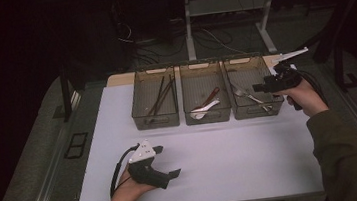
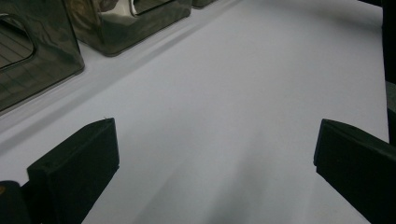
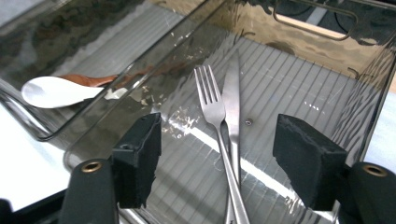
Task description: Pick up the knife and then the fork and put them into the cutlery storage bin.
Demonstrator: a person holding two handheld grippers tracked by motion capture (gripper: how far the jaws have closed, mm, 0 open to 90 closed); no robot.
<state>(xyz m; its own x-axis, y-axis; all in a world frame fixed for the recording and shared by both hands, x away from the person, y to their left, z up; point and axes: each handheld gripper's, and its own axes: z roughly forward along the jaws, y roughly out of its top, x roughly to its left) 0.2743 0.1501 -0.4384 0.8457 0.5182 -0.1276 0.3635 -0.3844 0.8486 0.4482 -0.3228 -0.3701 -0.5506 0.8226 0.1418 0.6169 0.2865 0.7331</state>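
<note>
With the left gripper [image 1: 169, 161] resting jaws apart on the counter [image 1: 233, 165], the right gripper [image 3: 217, 156], jaws apart and empty above the fork [image 3: 211, 105] and knife [image 3: 232, 100] in the right-hand bin [image 1: 258, 63], should lift clear without snagging its wall.

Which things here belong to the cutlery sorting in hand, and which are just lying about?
In the job:
- fork and knife
- right bin holding them
- right hand-held gripper, open above them

Lying about:
- chopsticks in the left bin
- white spoon and brown spoon in the middle bin
- left hand-held gripper, open on the table
</note>
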